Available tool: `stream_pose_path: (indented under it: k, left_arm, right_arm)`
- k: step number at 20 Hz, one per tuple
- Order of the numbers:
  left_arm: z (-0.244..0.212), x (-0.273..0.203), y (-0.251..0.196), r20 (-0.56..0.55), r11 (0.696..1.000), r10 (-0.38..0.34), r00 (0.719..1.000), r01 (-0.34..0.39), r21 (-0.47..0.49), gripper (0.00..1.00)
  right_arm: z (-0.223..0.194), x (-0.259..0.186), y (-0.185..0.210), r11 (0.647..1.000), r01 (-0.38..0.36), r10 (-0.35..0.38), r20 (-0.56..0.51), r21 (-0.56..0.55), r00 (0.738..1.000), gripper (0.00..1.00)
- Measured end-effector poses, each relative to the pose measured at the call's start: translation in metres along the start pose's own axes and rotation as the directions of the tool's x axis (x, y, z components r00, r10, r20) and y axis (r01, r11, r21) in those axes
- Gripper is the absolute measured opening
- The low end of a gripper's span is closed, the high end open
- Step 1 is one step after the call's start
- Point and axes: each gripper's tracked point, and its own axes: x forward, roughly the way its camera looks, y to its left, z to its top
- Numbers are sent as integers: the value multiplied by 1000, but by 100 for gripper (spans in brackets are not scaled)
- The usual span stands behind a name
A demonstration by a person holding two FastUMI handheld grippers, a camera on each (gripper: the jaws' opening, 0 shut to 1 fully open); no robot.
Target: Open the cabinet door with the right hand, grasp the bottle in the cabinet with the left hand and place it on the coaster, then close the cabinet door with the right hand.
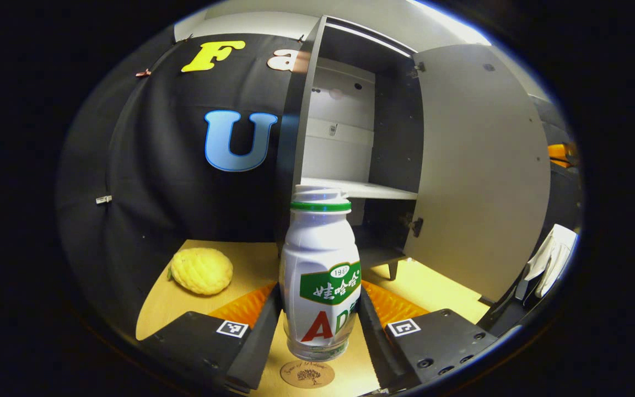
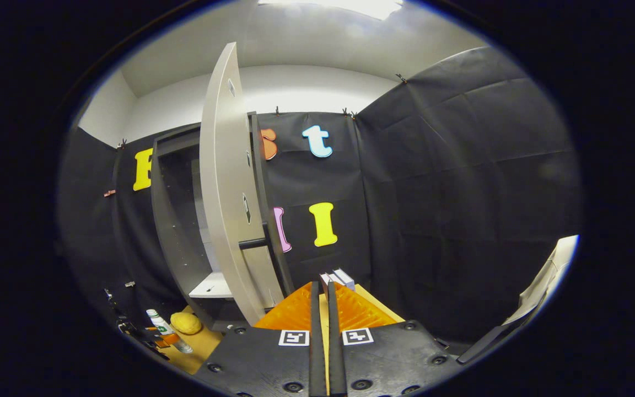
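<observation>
Left gripper view: the left gripper [image 1: 320, 325] was clamped on the bottle [image 1: 320, 275], both fingers pressed against its lower sides. The bottle stood upright, held just above the round coaster [image 1: 307, 374] on the wooden table [image 1: 240, 264]; contact between bottle and coaster could not be confirmed. A yellow lemon-like object [image 1: 202, 270] lay on the table to the left. Behind stood the cabinet [image 1: 345, 138], its door [image 1: 477, 171] swung wide open.

Right gripper view: the right gripper [image 2: 323, 331] was fully closed, fingers together, holding nothing. It sat near the open door [image 2: 229, 193]. The bottle [image 2: 166, 330] appeared low at left, beside the yellow object [image 2: 186, 323].
</observation>
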Motion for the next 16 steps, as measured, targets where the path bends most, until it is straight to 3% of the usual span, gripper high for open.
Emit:
stream_pose_path:
  k: [5,10,16]
  left_arm:
    - [-49,-1,-2,53,999,-41,998,40,10,77]
    - [-106,2,13,42,1000,7,999,-6,-19,77]
    - [-141,6,32,53,999,35,998,-34,-25,77]
  right_arm:
    - [6,10,4,999,34,-34,13,9,999,7]
    - [8,16,-5,995,82,-82,-9,62,997,7]
    - [1,23,-23,979,184,-182,-20,91,983,7]
